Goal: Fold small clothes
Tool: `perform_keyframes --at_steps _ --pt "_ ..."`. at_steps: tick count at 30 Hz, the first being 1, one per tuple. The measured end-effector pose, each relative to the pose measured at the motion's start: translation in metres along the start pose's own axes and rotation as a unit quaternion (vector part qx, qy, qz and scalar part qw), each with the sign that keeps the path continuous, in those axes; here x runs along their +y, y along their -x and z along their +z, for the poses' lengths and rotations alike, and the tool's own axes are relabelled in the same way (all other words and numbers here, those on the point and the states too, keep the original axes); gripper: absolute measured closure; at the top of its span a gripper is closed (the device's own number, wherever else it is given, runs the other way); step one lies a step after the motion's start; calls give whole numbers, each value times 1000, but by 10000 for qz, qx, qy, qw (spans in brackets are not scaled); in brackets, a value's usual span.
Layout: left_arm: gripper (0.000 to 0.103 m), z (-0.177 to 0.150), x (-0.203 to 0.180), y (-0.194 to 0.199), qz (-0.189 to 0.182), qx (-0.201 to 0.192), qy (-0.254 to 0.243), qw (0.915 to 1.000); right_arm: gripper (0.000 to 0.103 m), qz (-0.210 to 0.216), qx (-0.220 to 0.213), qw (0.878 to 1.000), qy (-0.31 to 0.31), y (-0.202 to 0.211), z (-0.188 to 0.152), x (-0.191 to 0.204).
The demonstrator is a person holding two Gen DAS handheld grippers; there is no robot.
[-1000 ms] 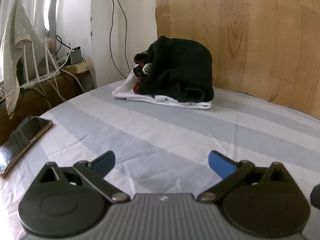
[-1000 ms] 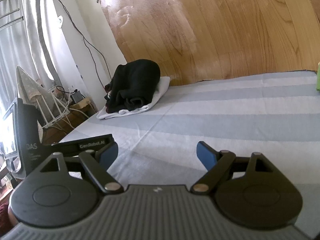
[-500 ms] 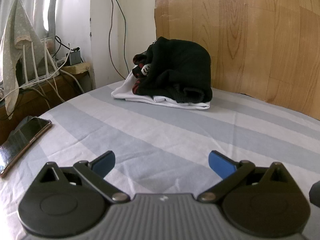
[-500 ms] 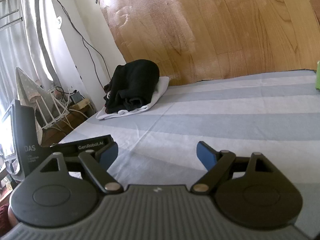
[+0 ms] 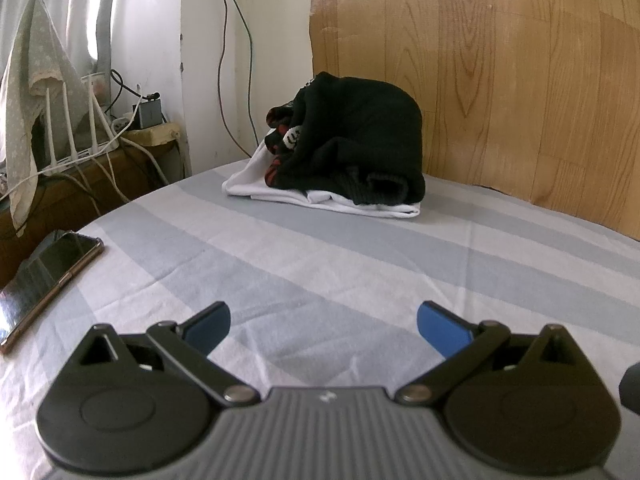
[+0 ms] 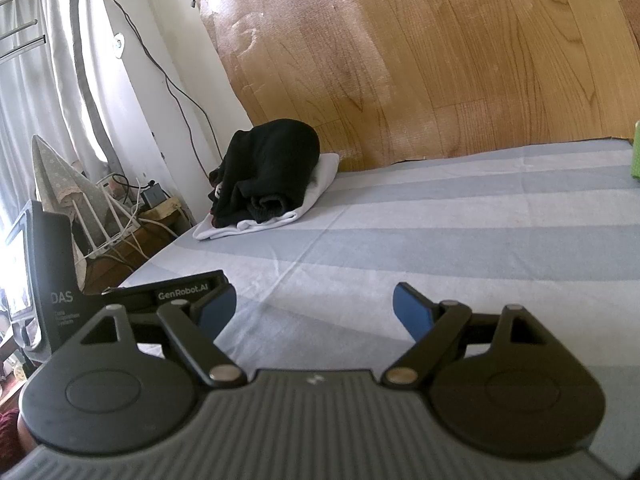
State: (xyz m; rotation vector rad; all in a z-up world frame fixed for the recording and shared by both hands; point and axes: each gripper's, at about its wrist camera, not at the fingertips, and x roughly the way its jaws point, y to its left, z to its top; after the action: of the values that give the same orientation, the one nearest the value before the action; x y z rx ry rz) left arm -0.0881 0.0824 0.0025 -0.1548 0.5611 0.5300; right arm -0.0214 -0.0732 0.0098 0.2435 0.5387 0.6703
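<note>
So the pile of clothes [image 5: 344,148] sits at the far left corner of the bed [image 5: 360,264], near the wood-look panel [image 5: 500,80]: a black garment [image 6: 272,168] bunched on a white one [image 6: 320,176]. Looks stacked rather than neatly folded, so I'd guess the folding is barely started or nearly over, hard to say. Left gripper [image 5: 324,326] and right gripper [image 6: 315,312] are both spread wide, gripping nothing, well short of the pile. A phone [image 5: 44,276] lies at the bed's left edge.

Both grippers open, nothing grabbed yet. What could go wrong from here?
1. The black garment sits bunched on the white garment; a pinch at their overlap may lift both.
2. The phone lies at the sheet's left edge; dragging cloth that way might knock it off.
3. The pile sits far from the left gripper and right gripper, near wall cables; reaching could snag them.
</note>
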Motion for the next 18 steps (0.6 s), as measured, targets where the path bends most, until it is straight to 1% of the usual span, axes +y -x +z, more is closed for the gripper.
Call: perform_keyframes --at_steps 18 --pt "0 -1 1 3 -72 -70 -16 9999 15 -2 0 10000 -5 0 0 0"
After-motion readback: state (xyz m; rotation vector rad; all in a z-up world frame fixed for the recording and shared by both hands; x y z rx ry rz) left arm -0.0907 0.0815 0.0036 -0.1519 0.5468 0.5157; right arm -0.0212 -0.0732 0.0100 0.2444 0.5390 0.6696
